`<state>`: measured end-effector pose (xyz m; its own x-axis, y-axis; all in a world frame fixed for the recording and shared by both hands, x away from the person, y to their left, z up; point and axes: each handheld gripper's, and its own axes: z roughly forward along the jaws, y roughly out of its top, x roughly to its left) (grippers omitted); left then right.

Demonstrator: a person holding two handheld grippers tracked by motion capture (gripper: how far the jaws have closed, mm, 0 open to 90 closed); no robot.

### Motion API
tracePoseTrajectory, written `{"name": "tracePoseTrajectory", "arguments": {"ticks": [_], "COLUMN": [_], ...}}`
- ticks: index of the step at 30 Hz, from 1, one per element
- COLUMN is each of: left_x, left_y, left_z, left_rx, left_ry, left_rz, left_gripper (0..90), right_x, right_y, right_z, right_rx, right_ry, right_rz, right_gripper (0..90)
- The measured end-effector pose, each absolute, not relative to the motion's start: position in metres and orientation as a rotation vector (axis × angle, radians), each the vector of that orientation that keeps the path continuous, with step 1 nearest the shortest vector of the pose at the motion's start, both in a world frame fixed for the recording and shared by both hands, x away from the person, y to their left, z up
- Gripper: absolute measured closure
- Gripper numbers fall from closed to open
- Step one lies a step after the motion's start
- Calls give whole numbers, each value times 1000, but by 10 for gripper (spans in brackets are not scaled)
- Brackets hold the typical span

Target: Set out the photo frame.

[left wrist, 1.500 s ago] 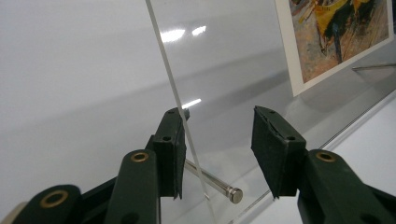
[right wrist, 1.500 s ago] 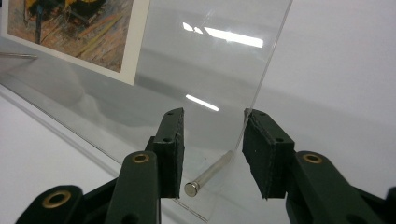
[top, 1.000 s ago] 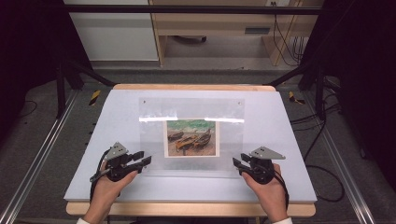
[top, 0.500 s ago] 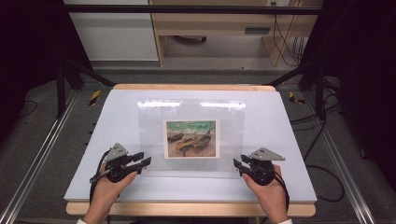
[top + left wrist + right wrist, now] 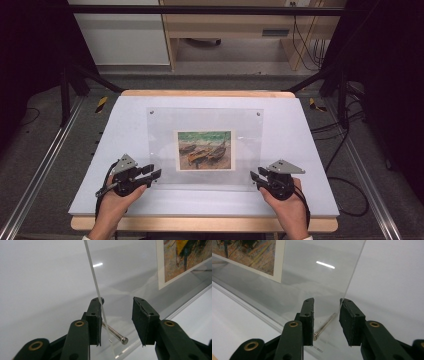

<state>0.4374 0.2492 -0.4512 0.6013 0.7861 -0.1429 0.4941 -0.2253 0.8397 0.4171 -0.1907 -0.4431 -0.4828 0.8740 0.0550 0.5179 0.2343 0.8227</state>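
Since the earlier frames, the clear acrylic frame (image 5: 205, 147) holding a painted print (image 5: 205, 150) has been tipped further up off the white surface (image 5: 300, 130), its glare stripe gone. The left claw (image 5: 154, 174) sits open around the frame's lower left corner; the right claw (image 5: 255, 178), also open, brackets the lower right corner. No readable writing shows.

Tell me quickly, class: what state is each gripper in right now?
Left gripper: open, jaws straddling the acrylic frame's side edge.
Right gripper: open, holding nothing.
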Motion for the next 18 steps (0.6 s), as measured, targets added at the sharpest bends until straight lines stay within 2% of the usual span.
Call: {"name": "tracePoseTrajectory", "arguments": {"ticks": [18], "left_x": [435], "left_y": [249], "left_z": [-451], "left_rx": [1902], "left_ry": [1026], "left_rz": [394], "left_gripper": [613], "right_x": [413], "right_y": [-190], "right_z": [-444], "right_rx": [1267], "right_ry": [2099], "right_rz": [1126], "right_gripper": [668]}}
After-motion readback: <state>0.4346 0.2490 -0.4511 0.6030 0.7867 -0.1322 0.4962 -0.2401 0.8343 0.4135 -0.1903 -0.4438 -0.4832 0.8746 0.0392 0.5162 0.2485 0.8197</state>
